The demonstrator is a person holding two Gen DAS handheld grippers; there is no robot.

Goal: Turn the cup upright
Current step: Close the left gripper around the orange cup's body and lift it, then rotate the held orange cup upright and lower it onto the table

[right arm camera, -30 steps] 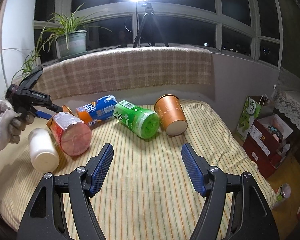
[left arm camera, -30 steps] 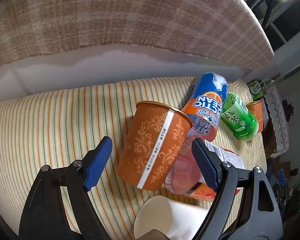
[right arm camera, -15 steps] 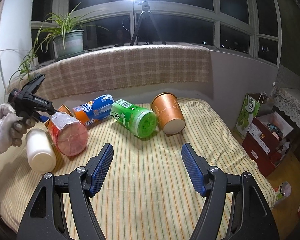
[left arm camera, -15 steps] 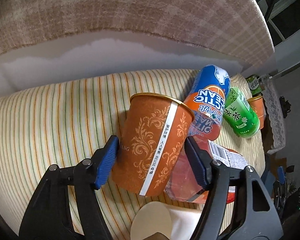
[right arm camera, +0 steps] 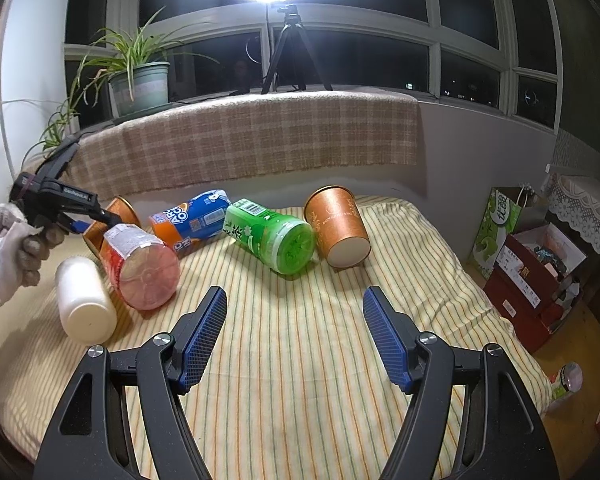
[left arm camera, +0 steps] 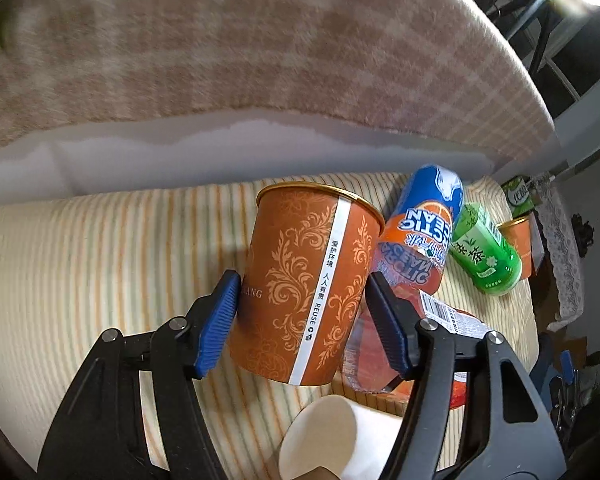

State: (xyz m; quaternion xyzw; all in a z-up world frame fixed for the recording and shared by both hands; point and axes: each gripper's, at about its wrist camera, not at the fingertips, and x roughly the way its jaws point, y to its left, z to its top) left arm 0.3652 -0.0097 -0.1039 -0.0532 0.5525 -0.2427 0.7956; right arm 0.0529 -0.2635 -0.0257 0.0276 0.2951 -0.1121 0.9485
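An orange paper cup with gold scrollwork sits between the blue pads of my left gripper, which is shut on its sides; the cup's gold rim points up and away. In the right wrist view this cup shows at the far left, mostly hidden behind a red jar, with the left gripper on it. A second orange paper cup lies on its side on the striped bed cover, base toward me. My right gripper is open and empty above the cover, well short of that cup.
Lying on the cover: a white cup, a red-capped clear jar, a blue-orange bottle and a green tea bottle. A plaid-covered ledge runs behind. Boxes and bags stand on the floor at the right.
My left gripper has moved forward around the near orange cup and closed its pads onto the sides. The cup now stands more upright. My right gripper has hardly moved.
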